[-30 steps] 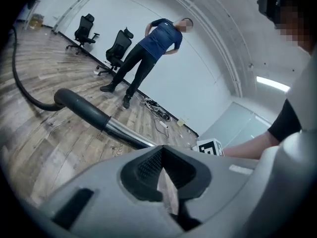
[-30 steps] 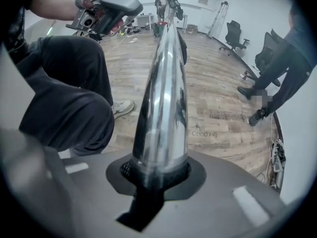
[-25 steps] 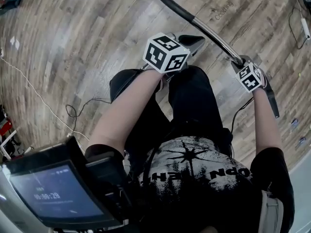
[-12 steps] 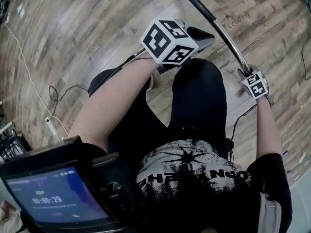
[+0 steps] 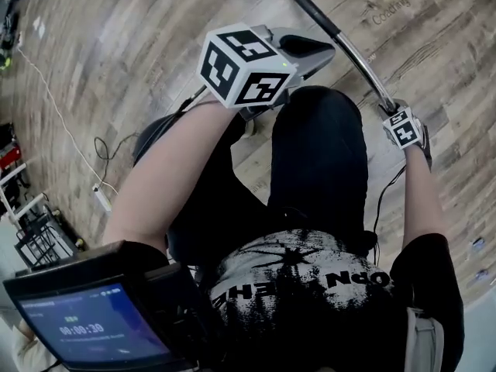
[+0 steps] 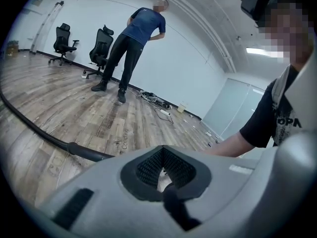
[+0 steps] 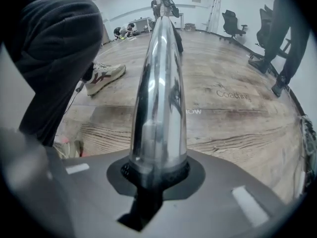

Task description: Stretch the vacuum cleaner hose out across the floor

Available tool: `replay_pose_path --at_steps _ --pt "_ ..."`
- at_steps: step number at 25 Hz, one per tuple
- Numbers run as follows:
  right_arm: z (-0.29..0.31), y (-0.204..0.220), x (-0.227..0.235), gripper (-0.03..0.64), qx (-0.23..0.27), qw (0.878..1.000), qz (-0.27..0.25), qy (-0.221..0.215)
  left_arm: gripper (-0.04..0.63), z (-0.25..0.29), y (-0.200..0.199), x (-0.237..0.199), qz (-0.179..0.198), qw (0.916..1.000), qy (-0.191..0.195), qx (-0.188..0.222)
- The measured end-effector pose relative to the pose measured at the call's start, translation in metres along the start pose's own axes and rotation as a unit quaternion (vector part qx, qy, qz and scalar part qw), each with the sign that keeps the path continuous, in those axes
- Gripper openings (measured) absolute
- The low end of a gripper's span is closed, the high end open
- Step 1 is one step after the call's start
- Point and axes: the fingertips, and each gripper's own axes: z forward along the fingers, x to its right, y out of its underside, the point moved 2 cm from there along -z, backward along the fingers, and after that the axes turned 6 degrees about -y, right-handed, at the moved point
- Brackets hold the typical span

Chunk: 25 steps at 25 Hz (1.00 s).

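Note:
The vacuum's chrome tube (image 7: 161, 93) runs away from my right gripper (image 7: 157, 175), whose jaws have just been closing and now press on its lower end. In the head view this tube (image 5: 360, 64) rises from the right gripper (image 5: 385, 105) and joins the black hose (image 5: 306, 2) toward the top edge. My left gripper (image 5: 308, 51) is held above my knee, shut with nothing in it. In the left gripper view the shut jaws (image 6: 163, 175) point over the wooden floor, where the black hose (image 6: 39, 133) lies curved at the left.
A person in a blue shirt (image 6: 136, 38) stands bent over, far across the floor near two office chairs (image 6: 64, 41). A thin cable (image 5: 62, 122) and a power strip (image 5: 102, 200) lie at the left. Someone's legs (image 7: 292, 33) stand at the right; my shoe (image 7: 104, 76) is beside the tube.
The right gripper has sunk toward the floor with the chrome tube in it. The left gripper's cube now sits further left and looks larger in the head view.

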Motion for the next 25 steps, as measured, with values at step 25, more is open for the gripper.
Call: replay_pose_path --at_steps 25 --pt "0.055 0.014 -0.032 0.101 -0.124 0.992 -0.011 -0.012 0.000 -0.003 0.002 0.032 0.027 0.9986 0.038 -0.022"
